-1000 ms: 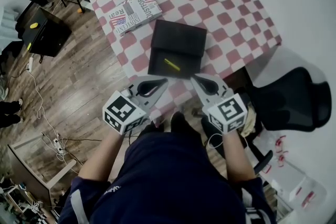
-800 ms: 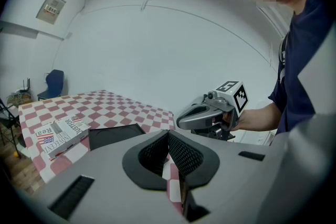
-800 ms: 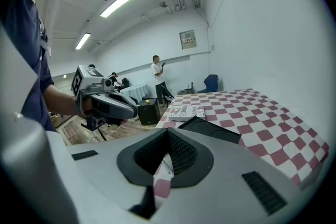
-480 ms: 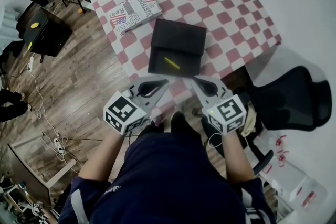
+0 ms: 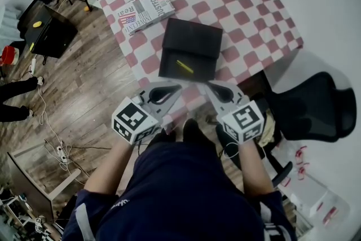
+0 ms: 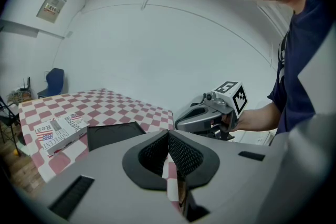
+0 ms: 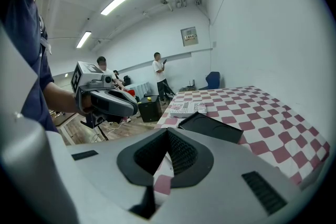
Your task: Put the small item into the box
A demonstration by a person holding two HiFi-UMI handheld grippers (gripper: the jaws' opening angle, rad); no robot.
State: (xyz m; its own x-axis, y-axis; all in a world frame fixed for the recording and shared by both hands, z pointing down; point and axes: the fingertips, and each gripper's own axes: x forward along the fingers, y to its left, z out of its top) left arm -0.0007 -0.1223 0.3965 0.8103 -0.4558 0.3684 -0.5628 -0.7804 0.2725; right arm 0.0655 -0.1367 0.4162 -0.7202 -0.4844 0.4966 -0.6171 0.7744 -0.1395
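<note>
An open black box (image 5: 190,51) lies on the checkered table (image 5: 248,3) near its front edge, with a thin yellow item (image 5: 184,67) lying in its near half. My left gripper (image 5: 178,86) and right gripper (image 5: 207,85) hover side by side just in front of the box, both shut and holding nothing. In the left gripper view the box (image 6: 113,134) shows beyond the shut left gripper (image 6: 168,132), with the other gripper's body (image 6: 210,113) to its right. The right gripper view shows the box (image 7: 212,126) past the shut right gripper (image 7: 168,131).
A printed book (image 5: 144,11) lies on the table behind and left of the box. A black office chair (image 5: 316,104) stands at the right. Black cases (image 5: 48,31) and cables lie on the wooden floor at left, where a person's legs (image 5: 17,99) show.
Both grippers hold nearly still in front of the box. The person's legs at the left edge have shifted on the floor.
</note>
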